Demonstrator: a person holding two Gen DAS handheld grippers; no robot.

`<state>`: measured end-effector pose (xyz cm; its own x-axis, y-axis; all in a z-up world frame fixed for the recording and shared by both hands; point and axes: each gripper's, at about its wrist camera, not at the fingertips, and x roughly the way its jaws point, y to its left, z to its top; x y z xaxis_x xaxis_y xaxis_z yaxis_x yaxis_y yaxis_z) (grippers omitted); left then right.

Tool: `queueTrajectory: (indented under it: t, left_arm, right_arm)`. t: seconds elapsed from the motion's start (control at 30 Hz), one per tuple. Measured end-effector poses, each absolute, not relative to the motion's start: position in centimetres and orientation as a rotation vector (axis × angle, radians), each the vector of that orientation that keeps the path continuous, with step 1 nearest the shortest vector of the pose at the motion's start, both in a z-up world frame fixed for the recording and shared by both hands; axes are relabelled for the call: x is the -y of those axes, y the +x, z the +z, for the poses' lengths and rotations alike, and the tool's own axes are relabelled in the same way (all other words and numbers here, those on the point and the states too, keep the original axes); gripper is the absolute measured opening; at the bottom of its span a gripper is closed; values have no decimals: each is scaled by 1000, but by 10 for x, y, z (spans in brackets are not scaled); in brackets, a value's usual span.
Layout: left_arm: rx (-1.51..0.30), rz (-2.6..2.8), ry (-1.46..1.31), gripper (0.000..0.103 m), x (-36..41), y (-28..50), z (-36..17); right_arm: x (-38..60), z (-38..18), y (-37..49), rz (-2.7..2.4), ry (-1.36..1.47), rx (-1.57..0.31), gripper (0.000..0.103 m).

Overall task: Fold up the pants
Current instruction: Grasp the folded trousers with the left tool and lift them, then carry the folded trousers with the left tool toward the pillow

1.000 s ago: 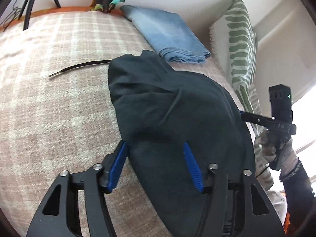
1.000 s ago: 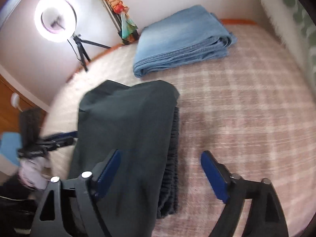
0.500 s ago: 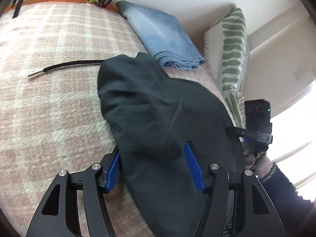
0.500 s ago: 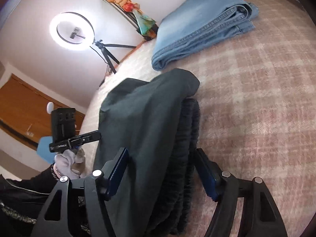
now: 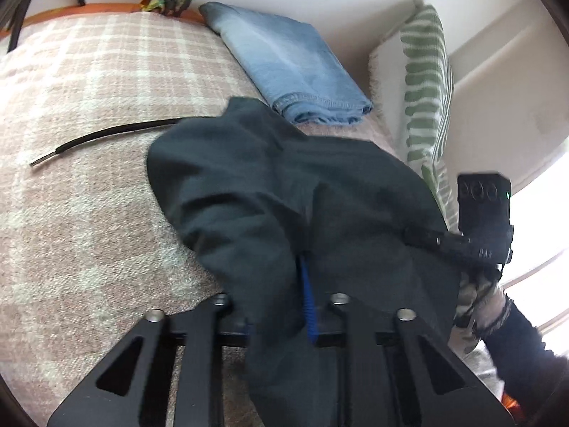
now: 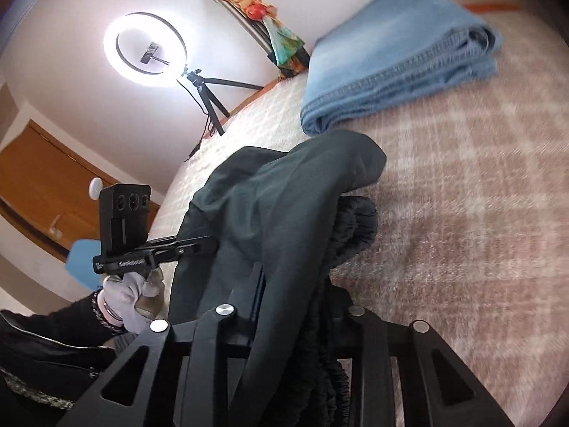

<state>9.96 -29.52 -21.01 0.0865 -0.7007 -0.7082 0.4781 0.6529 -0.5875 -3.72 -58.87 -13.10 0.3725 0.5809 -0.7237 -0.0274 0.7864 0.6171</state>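
Two grippers are clamped on the dark pants [image 5: 284, 192], which lie bunched on the plaid blanket [image 5: 89, 213] in mid frame. In the left wrist view, the left gripper [image 5: 284, 306] has just been closing, and its jaws now pinch a fold of the dark cloth; one blue pad [image 5: 307, 302] peeks out, the other is buried in fabric. In the right wrist view, the right gripper [image 6: 295, 306] has also just been closing, narrow now, cloth and the gathered elastic waistband [image 6: 352, 227] squeezed between its fingers, pads almost wholly covered.

Only the left view gives us the black drawstring [image 5: 106, 133] trailing out at middle left, and the green-striped pillow [image 5: 423, 82] at upper right. Only the right view shows the ring light [image 6: 145, 48] on its tripod, upper left, and a gloved hand [image 6: 131, 295] gripping the other tool's handle. Folded blue jeans [image 5: 291, 67] sit beyond the pants in both views, apart from them.

Blur smears the near fabric, and the pants' lower end is cut off at the bottom edge.
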Motion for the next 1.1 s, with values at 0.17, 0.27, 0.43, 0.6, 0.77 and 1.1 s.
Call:
queueTrajectory:
  t: [0.17,0.27,0.43,0.6,0.77,1.1]
  left_arm:
    - [-1107,-905,-156,9,299,88,-186]
    - [-1054,-925,-137,9,300,84,-169]
    - [-976,-956,-133,8,304,89,-140]
    - [-916,-976,-131,8,315,104,-116]
    - [-857,-998,-100,8,334,122,-96]
    - [-767,-1000,-33,8,362,142,-66]
  right_arm:
    - [571,-104,-37,352,474,-1120,22]
    - [564,-86,-36,329,426,-1097,22]
    - [563,-52,-33,303,380,-1032,21]
    - [572,-25,-23,270,325,-986,21]
    - [581,-4,-5,235,290,-940,21]
    - [596,24,30,186,228,-887,21]
